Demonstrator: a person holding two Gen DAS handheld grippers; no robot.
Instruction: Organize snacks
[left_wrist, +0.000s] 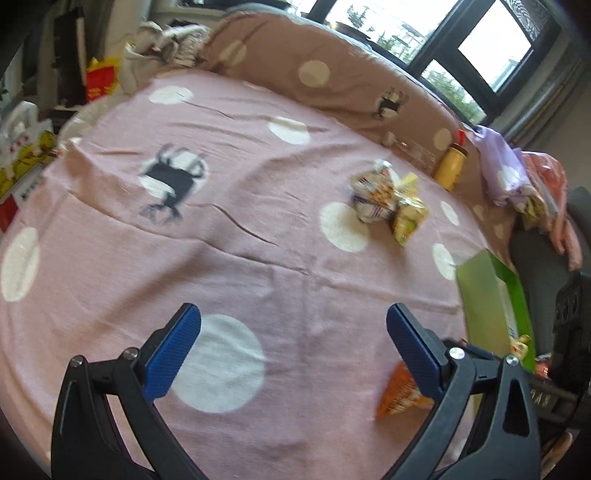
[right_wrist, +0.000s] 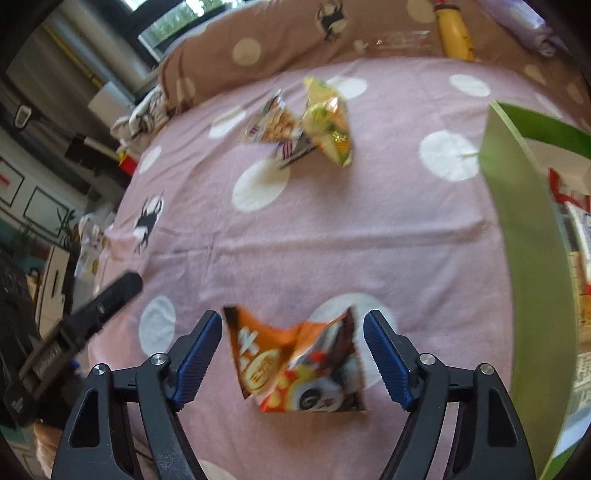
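Pink dotted bedspread (right_wrist: 332, 236); blurred orange snack packet (right_wrist: 295, 369) between right claw (right_wrist: 295, 354) pads.

No text on the snack packets (right_wrist: 295, 365) is legible.

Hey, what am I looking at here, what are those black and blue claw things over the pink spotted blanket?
They are two hand-held grippers, each with a camera looking along its fingers. One picture is from the left gripper, open over the bare pink blanket. The other is from the right gripper, whose blue fingers straddle an orange snack packet without pressing it. Further off lie two more snack packets, a yellow bottle and a green box.
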